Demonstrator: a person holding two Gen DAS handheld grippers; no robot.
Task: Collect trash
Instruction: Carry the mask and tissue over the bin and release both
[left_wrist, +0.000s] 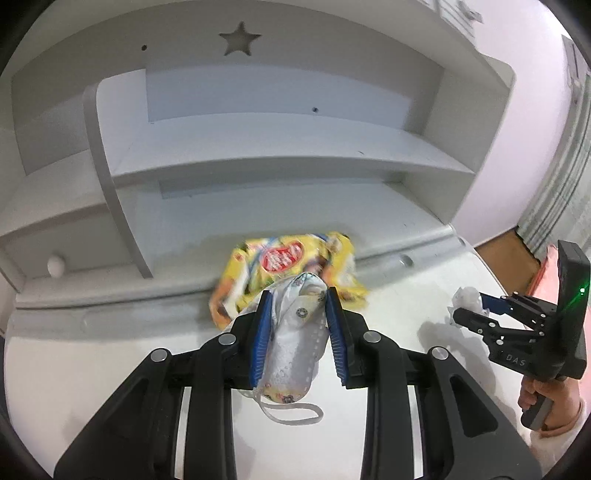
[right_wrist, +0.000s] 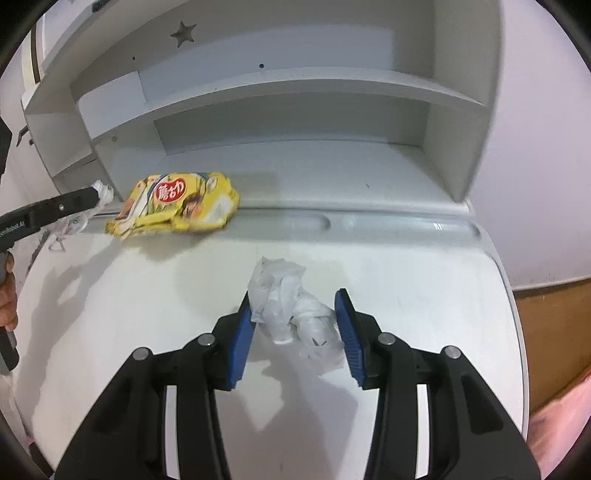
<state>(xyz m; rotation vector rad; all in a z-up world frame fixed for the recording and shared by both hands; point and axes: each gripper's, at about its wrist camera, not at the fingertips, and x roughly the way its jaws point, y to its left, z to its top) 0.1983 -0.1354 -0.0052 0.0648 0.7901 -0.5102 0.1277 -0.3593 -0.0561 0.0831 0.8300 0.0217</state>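
Note:
My left gripper (left_wrist: 297, 299) is shut on a patterned white face mask (left_wrist: 295, 347), held above the white desk; its ear loop hangs below. A yellow snack bag (left_wrist: 288, 269) lies just beyond it at the desk's back ledge, also in the right wrist view (right_wrist: 177, 206). My right gripper (right_wrist: 295, 306) has its blue pads on both sides of a crumpled white tissue (right_wrist: 291, 314) on the desk, jaws touching it. The right gripper (left_wrist: 476, 310) also shows at the right of the left wrist view, and the left gripper (right_wrist: 98, 194) at the left of the right wrist view.
A white desk (right_wrist: 424, 280) with a grooved back ledge (right_wrist: 332, 221) carries a white shelf hutch (left_wrist: 258, 147) with a star cutout. A small drawer knob (left_wrist: 56, 265) is at the left. Brown floor (right_wrist: 546, 332) lies past the desk's right edge.

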